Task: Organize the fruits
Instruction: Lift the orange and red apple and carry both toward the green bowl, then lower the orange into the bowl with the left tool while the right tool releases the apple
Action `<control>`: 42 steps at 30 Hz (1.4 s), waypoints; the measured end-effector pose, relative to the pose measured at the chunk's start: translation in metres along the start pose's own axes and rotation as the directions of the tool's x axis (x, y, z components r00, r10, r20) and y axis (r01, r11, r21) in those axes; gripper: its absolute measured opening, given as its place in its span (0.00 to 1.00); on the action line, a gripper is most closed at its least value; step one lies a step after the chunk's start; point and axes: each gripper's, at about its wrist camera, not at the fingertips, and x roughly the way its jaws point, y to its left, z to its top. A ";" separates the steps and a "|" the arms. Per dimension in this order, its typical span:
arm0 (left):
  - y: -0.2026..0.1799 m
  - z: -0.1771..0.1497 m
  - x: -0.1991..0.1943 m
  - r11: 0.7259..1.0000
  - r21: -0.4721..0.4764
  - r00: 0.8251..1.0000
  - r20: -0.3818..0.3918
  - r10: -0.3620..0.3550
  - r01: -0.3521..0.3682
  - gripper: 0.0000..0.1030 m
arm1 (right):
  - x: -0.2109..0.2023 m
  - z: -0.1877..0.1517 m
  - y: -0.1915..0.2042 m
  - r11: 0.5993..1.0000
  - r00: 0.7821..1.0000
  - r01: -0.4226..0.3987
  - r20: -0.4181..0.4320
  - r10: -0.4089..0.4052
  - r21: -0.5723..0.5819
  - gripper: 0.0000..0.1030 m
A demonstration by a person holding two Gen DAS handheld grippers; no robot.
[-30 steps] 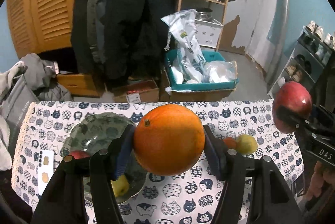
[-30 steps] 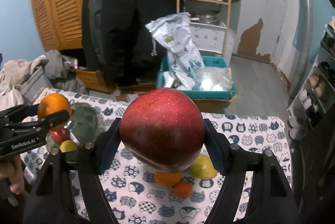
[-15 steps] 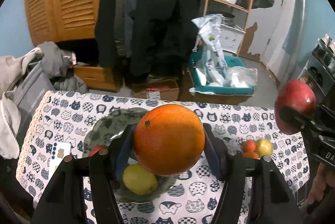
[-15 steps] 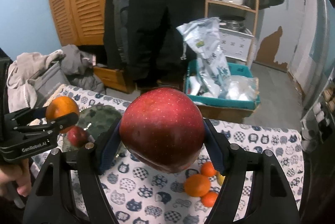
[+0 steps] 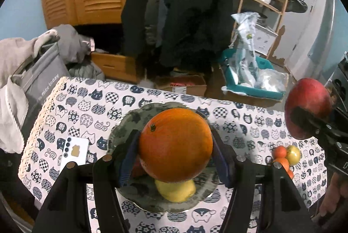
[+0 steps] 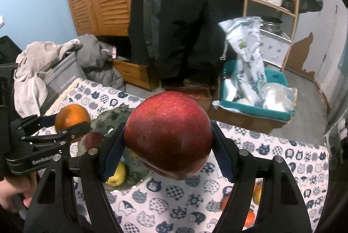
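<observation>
My left gripper [image 5: 175,146] is shut on a large orange [image 5: 174,141] and holds it above the grey-green patterned bowl [image 5: 124,124]. A yellow fruit [image 5: 176,190] lies in the bowl under the orange. My right gripper [image 6: 168,143] is shut on a red apple [image 6: 168,135], held above the table right of the bowl [image 6: 104,119]. In the right wrist view the left gripper [image 6: 71,124] with the orange [image 6: 69,116] is at the left. A small red fruit [image 6: 93,139] and a yellow fruit [image 6: 118,174] lie in the bowl.
The table has a cat-print cloth [image 5: 82,111]. A white phone [image 5: 74,152] lies left of the bowl. Small oranges and a yellow fruit [image 5: 286,153] sit on the cloth at the right. Bags, clothes, boxes and a wooden shelf stand behind the table.
Both grippers have moved left with their fruit. The orange now hangs over the middle of the bowl, and the apple has come closer to the bowl.
</observation>
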 end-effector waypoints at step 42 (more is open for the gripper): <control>0.036 -0.021 0.105 0.998 -0.055 0.973 -0.226 -0.038 0.026 0.66 | 0.121 -0.020 0.026 0.996 0.977 -0.085 -0.196 0.089 0.029 0.73</control>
